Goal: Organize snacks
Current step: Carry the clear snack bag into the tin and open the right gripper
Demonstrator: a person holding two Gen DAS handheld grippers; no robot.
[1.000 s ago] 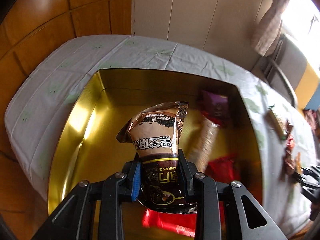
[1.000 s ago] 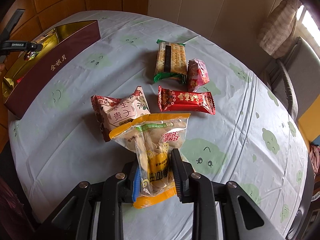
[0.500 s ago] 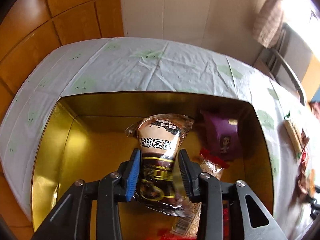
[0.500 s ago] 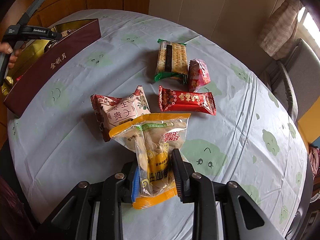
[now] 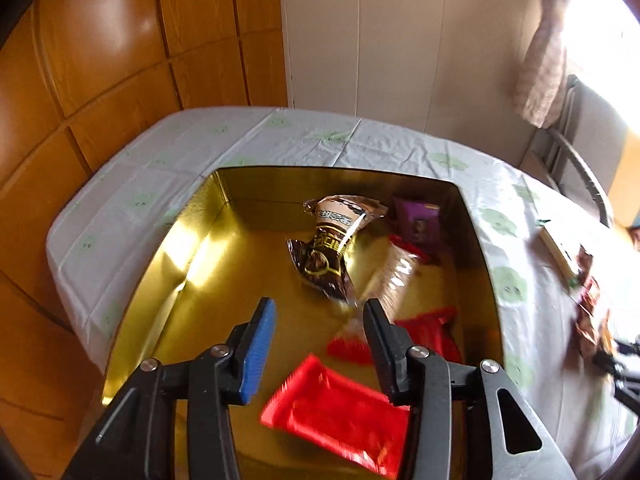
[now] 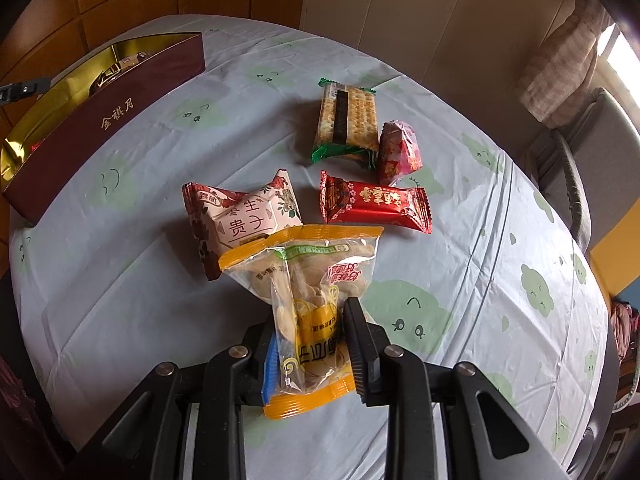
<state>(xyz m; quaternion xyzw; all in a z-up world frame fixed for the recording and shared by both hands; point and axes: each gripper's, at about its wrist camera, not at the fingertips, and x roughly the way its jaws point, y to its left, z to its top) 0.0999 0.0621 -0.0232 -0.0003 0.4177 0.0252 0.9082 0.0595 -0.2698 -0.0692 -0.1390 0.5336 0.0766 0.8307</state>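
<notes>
Lying loose in the gold-lined box (image 5: 192,248), the crinkly brown foil packet (image 5: 332,256) sat clear of the left claw (image 5: 318,320), whose jaws were opening with nothing between them. A clean retreat probably meant lifting straight off. The right claw (image 6: 308,340) pinched a glossy yellow-edged pouch (image 6: 308,280) above the cloth-covered counter (image 6: 140,280).

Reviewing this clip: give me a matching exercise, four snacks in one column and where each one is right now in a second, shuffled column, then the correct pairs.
Things:
1. brown packet
2. purple packet
3. yellow-edged bag
4. cracker pack

Places:
A. between the right tongs
B. on the tablecloth, green ends
C. in the box's far right corner
D. lying in the gold box, ahead of the opening, empty left tongs

Pairs: 1-D, 2-C, 3-A, 4-B
</notes>
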